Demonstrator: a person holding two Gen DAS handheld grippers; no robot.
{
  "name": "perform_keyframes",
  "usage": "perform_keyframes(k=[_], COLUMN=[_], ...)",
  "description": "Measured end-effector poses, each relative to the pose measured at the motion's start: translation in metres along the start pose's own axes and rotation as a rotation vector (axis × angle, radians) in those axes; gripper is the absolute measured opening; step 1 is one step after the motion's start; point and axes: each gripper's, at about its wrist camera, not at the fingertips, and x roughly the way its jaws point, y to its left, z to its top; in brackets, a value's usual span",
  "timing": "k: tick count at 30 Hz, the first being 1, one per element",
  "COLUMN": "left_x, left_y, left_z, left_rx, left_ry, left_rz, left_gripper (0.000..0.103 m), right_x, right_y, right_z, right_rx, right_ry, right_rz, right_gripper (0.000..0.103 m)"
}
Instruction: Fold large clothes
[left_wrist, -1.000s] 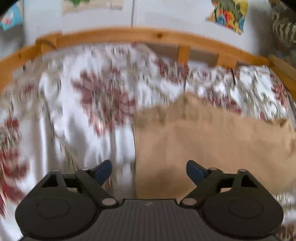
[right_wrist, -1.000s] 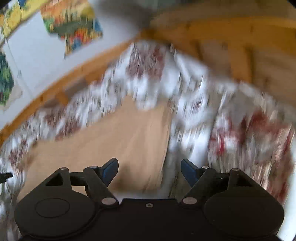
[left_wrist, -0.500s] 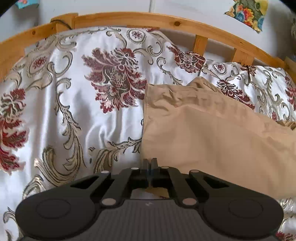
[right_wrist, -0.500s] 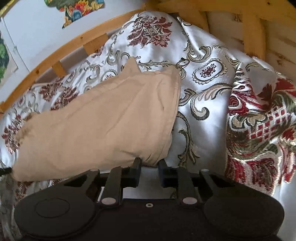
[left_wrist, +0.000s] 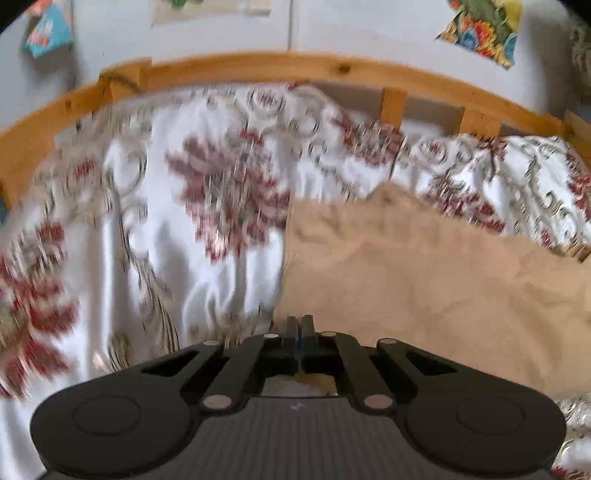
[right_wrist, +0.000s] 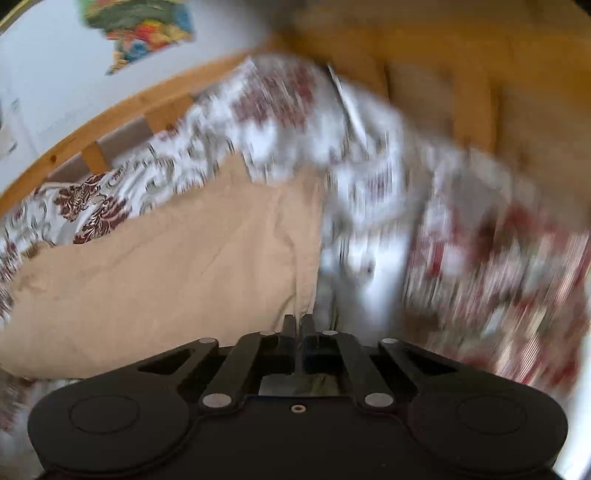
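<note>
Both pairs of jaws, wide apart a second ago, have closed: the left gripper (left_wrist: 298, 322) was already together half a second back, while the right gripper (right_wrist: 298, 322) has just finished closing. Each now sits with its fingers pressed together at a near corner of the cloth (left_wrist: 424, 280). The tan fabric seems to run in under the left fingers, so that grip looks like a pinch on the cloth; at the right gripper, blur and the black body hide whether fabric is caught.

The cloth, one tan piece, lies on the bed over the bedspread (left_wrist: 177, 221), its far edge toward the rail (left_wrist: 258, 70). In the left view its right part runs out of frame; in the right view its left end is cut off.

Both views are smeared by motion, more so than half a second ago. The floral pattern is hard to read, and the right side of the right view is mostly streaks.

One wooden rail curves behind the bed, with three short slats showing. Three coloured pictures (left_wrist: 480, 29) hang on the wall in the left view, all cropped.
</note>
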Motion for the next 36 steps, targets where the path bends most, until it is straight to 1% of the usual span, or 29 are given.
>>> perform_keyframes(k=[3,4,5,6,8,9,10,11,12,13,14,15,16,17,18,19,20,21,22,24,25,28,29,30,31,32,33,34,36], left_x=[-0.018,-0.019,-0.015,-0.007,0.01,0.017,0.023,0.026,0.025,0.021,0.018,0.013,0.009,0.006,0.003,0.001,0.001,0.002,0.004,0.015,0.026,0.059,0.071,0.082,0.091,0.098,0.105,0.106,0.109], left_y=[-0.002,-0.003,-0.002,-0.002,0.003,0.007,0.01,0.012,0.016,0.019,0.02,0.02,0.018,0.014,0.006,-0.003,-0.013,-0.027,-0.042,-0.076,-0.095,-0.131,-0.135,-0.135,-0.13,-0.123,-0.115,-0.109,-0.103], left_z=[0.012,0.013,0.011,0.005,-0.01,-0.019,-0.027,-0.031,-0.034,-0.035,-0.035,-0.034,-0.032,-0.029,-0.024,-0.019,-0.014,-0.009,-0.004,0.003,0.005,0.005,0.004,0.002,-0.001,-0.004,-0.006,-0.008,-0.012], left_rx=[0.029,0.049,0.067,0.08,0.054,0.026,0.011,-0.004,-0.029,-0.044,-0.051,-0.047,-0.028,-0.004,0.034,0.063,0.091,0.12,0.145,0.211,0.25,0.324,0.321,0.303,0.263,0.223,0.173,0.152,0.158], left_ry=[-0.039,-0.032,-0.015,0.022,0.083,0.086,0.101,0.112,0.106,0.095,0.082,0.067,0.048,0.029,-0.001,-0.024,-0.047,-0.072,-0.083,-0.08,-0.068,-0.043,-0.027,-0.007,0.014,0.034,0.044,0.036,0.017], left_rz=[0.019,0.038,0.057,0.074,0.062,0.048,0.048,0.051,0.047,0.045,0.05,0.057,0.062,0.065,0.067,0.061,0.051,0.034,0.016,-0.031,-0.042,-0.008,0.011,0.019,0.004,-0.019,-0.048,-0.064,-0.083], left_gripper=[0.0,0.0,0.0,0.0,0.0,0.0,0.001,0.002,0.003,0.005,0.009,0.011,0.018,0.025,0.031,0.047,0.063,0.065,0.065,0.065,0.065,0.065,0.065,0.065,0.066,0.068,0.069,0.073,0.077], right_x=[-0.021,-0.026,-0.027,-0.024,-0.01,0.0,0.006,0.005,-0.001,-0.008,-0.017,-0.021,-0.024,-0.023,-0.019,-0.011,-0.001,0.008,0.02,0.04,0.05,0.073,0.082,0.091,0.102,0.113,0.121,0.125,0.133], right_y=[0.011,0.015,0.018,0.017,0.011,0.006,0.002,-0.003,-0.005,-0.005,-0.002,0.002,0.007,0.014,0.02,0.029,0.038,0.049,0.063,0.094,0.11,0.151,0.164,0.174,0.181,0.185,0.183,0.178,0.168], right_z=[0.013,0.013,0.012,0.009,-0.001,-0.005,-0.007,-0.005,-0.003,0.0,0.002,0.003,0.003,0.004,0.005,0.008,0.013,0.014,0.018,0.023,0.025,0.025,0.022,0.018,0.013,0.007,0.0,-0.005,-0.014], right_rx=[-0.136,-0.188,-0.219,-0.238,-0.22,-0.191,-0.165,-0.135,-0.113,-0.111,-0.126,-0.146,-0.173,-0.194,-0.21,-0.227,-0.242,-0.256,-0.273,-0.316,-0.335,-0.404,-0.456,-0.502,-0.547,-0.576,-0.572,-0.55,-0.5], right_ry=[-0.1,-0.116,-0.107,-0.074,0.021,0.083,0.122,0.12,0.092,0.053,-0.007,-0.052,-0.092,-0.122,-0.131,-0.13,-0.127,-0.119,-0.111,-0.126,-0.141,-0.196,-0.209,-0.204,-0.176,-0.14,-0.125,-0.133,-0.168], right_rz=[-0.012,-0.024,-0.029,-0.027,-0.014,-0.01,-0.006,0.004,0.009,0.004,-0.016,-0.029,-0.025,-0.012,0.007,0.05,0.099,0.134,0.163,0.211,0.222,0.208,0.168,0.124,0.077,0.049,0.042,0.047,0.055], right_gripper=[0.0,0.0,0.0,0.0,0.0,0.0,0.0,0.001,0.007,0.018,0.023,0.032,0.04,0.045,0.057,0.064,0.064,0.064,0.064,0.065,0.069,0.075,0.076,0.081,0.084,0.084,0.084,0.085,0.09])
